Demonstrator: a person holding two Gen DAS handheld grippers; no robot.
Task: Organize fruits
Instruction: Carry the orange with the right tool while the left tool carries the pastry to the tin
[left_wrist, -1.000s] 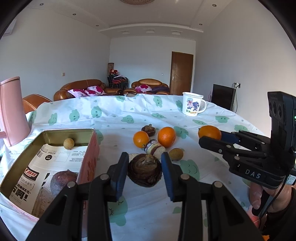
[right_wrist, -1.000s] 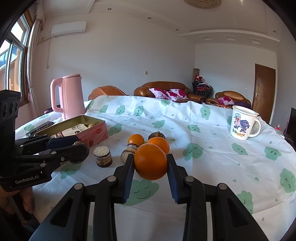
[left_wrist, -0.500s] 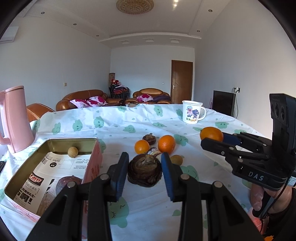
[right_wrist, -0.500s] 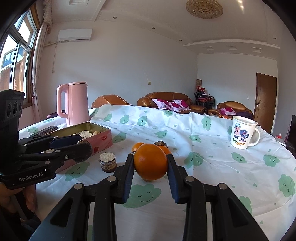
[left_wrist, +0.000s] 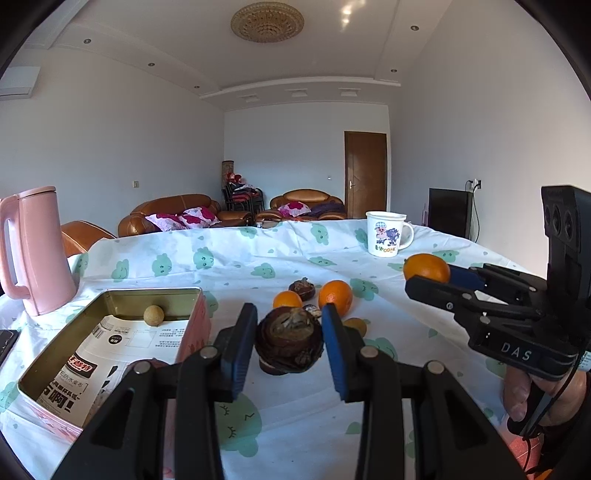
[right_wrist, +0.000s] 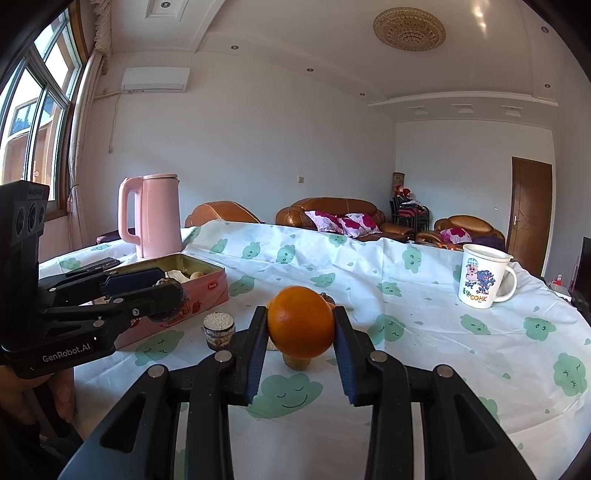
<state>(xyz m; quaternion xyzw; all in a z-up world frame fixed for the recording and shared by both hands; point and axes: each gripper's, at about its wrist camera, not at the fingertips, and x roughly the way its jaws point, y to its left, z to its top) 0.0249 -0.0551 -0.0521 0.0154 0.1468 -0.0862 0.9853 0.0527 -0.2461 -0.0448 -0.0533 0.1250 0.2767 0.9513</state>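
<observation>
My left gripper (left_wrist: 289, 341) is shut on a dark brown mangosteen (left_wrist: 289, 340), held above the tablecloth just right of the open pink tin (left_wrist: 110, 295). The tin holds a small tan fruit (left_wrist: 153, 315) and printed paper. My right gripper (right_wrist: 300, 326) is shut on an orange (right_wrist: 300, 326), held above the table; it also shows in the left wrist view (left_wrist: 426, 266). Two oranges (left_wrist: 335, 292) (left_wrist: 287, 299), another mangosteen (left_wrist: 302, 288) and a small brown fruit (left_wrist: 355, 326) lie on the cloth beyond the left gripper.
A pink kettle (left_wrist: 35, 251) stands at the far left behind the tin. A white cartoon mug (left_wrist: 386, 233) stands at the back right. A small jar (right_wrist: 219, 329) sits near the tin. A dark flat object (left_wrist: 7, 341) lies at the left edge.
Both grippers have risen and tilted up with their fruit; the table objects sit lower in both views. Grips are unchanged.
</observation>
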